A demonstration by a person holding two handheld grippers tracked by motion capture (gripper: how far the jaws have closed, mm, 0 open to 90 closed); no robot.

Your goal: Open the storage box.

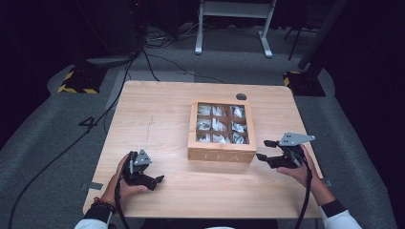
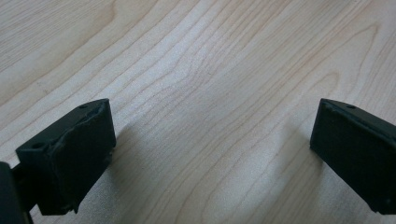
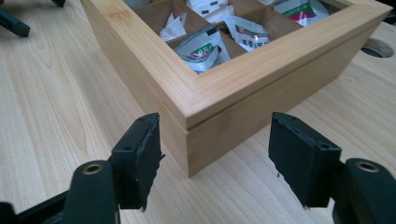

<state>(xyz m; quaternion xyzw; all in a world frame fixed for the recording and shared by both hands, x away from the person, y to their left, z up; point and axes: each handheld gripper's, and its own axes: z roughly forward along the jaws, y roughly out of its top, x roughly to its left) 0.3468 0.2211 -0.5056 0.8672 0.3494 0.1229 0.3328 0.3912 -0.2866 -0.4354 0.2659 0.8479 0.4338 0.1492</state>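
Tea box point(image 1: 220, 138) corner between open right gripper point(image 3: 215, 156) jaws, untouched.

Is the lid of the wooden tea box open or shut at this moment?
Shut. The tea box lid lies flat on its base, leaving a thin seam at the corner; sachets show through its window panes.

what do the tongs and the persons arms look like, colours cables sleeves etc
Both tongs are black with blocky, flat-faced jaws. The left tongs and right tongs each carry a grey three-cornered plate on top and trail a black cable. The sleeves are white with dark cuffs, and the left wrist wears a beaded bracelet.
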